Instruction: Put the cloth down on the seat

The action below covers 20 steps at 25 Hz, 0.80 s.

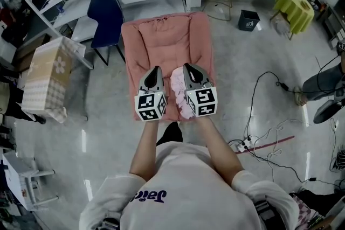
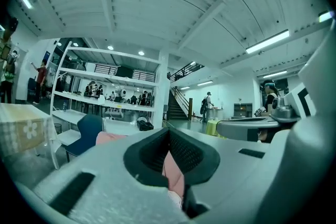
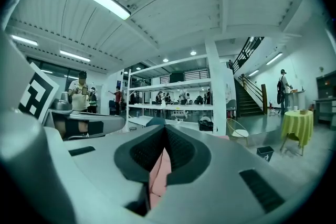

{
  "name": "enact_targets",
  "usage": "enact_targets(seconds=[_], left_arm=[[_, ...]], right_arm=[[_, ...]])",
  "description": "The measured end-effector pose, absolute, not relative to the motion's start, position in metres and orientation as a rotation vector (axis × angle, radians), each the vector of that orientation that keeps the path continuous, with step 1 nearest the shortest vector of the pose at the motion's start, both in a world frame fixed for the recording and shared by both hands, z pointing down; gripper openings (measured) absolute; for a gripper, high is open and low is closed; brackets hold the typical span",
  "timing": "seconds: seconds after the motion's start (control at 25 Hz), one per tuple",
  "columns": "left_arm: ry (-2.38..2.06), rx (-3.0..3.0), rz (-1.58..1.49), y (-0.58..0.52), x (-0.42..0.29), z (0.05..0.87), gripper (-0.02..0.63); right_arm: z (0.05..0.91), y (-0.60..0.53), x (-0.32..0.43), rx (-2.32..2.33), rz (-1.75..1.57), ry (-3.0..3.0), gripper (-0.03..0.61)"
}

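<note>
A fluffy pink cloth [image 1: 178, 93] is seen against the matt quilted fabric of the seat [image 1: 161, 40]; at 2 o'clock, the smooth grey floor [image 1: 232, 62] is shown glossy with reflections.

My left gripper [image 1: 156, 71] and right gripper [image 1: 190, 68] side by side, forearms forward, both jaws pinched on cloth [image 1: 177, 85].

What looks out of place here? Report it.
Nothing spilled or broken. The cloth is bunched, not spread, pinched by the left gripper and right gripper over the pink seat. Loose cables sprawl across the floor at the right.
</note>
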<state>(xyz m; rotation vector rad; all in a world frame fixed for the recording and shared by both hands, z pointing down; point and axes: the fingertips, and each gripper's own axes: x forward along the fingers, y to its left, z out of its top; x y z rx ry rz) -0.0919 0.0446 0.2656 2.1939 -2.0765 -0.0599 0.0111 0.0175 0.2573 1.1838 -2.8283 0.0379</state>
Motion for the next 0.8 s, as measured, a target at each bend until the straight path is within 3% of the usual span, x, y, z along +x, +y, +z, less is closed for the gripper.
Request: enact_targets(seconds=[0.8], left_arm=[[-1.992, 2.267, -0.061, 0.052, -0.082, 0.267, 0.014]], right_arm=[[0.265, 0.019, 0.025, 1.206, 0.098, -2.806, 0.014]])
